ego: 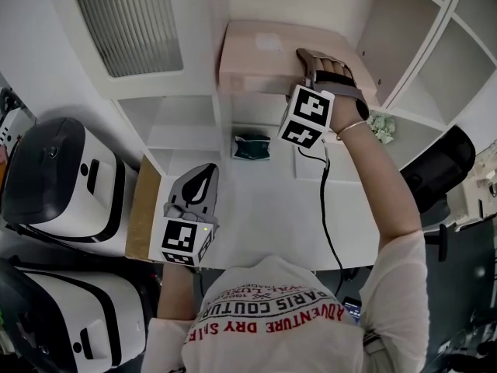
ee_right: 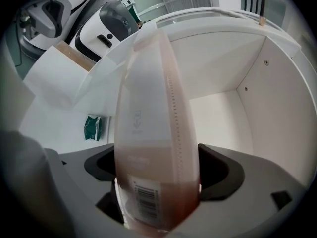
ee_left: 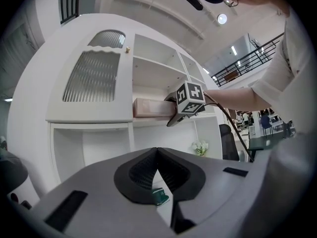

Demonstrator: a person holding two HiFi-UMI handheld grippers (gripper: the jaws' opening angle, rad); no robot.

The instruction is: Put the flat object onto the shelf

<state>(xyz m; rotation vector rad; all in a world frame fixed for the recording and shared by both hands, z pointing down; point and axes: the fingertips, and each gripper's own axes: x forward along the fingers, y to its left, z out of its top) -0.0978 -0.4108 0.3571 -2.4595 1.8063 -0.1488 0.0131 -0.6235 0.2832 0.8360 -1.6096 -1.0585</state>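
I saw the white shelf unit [ego: 182, 130] fill the head view. The flat pink box [ego: 256, 57] lay on its upper shelf, beside the ribbed-glass door [ego: 128, 22], its near end jutting past the shelf's front. My right gripper [ego: 314, 59] stood at that end, jaws spread wide with the box between them, not squeezing it. My left gripper [ego: 203, 181] hung before the unit's lower ledge, jaws together, empty. A small green packet [ego: 251, 147] lay on that ledge.
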